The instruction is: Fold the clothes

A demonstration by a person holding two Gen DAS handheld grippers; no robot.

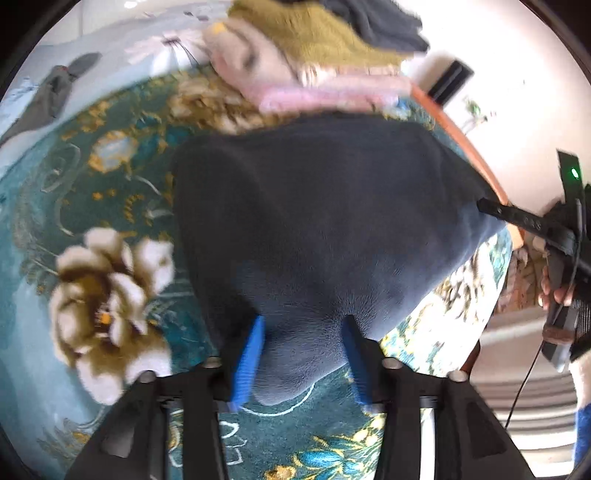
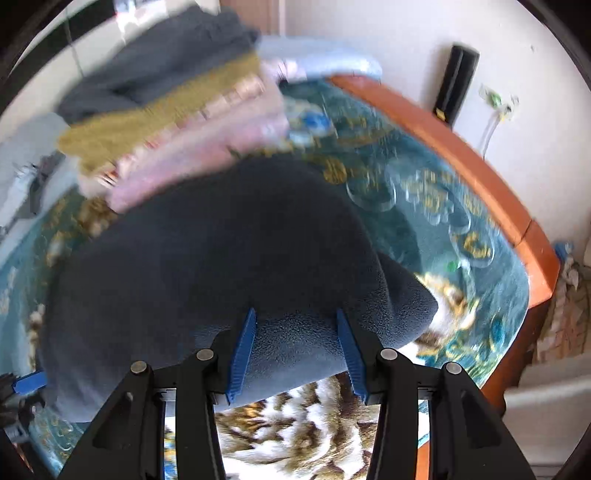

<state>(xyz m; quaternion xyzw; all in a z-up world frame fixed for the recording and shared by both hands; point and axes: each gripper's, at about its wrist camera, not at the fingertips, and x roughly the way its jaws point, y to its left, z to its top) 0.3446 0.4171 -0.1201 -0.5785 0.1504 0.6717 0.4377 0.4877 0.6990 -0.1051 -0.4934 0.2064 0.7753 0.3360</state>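
Teal floral blanket [image 1: 122,192] covers the bed w/ orange wood frame [image 2: 461,158]. Dark navy fleece garment [image 1: 314,206] lies on the blanket mid-bed, just in front of a stack of folded clothes [image 2: 177,122] (pink, mustard, dark grey). Left claw [image 1: 303,354] spread wide, fleece corner between its blue pads. Right claw [image 2: 295,350] also wide, fleece edge between its pads.

A teal floral plush blanket [image 2: 424,206] with gold and cream flowers covers the bed. An orange-brown wooden bed frame [image 2: 476,177] runs along its far edge. Behind stands a plain white wall [image 2: 388,33], brightly lit, with a black upright speaker [image 2: 456,81] against it.
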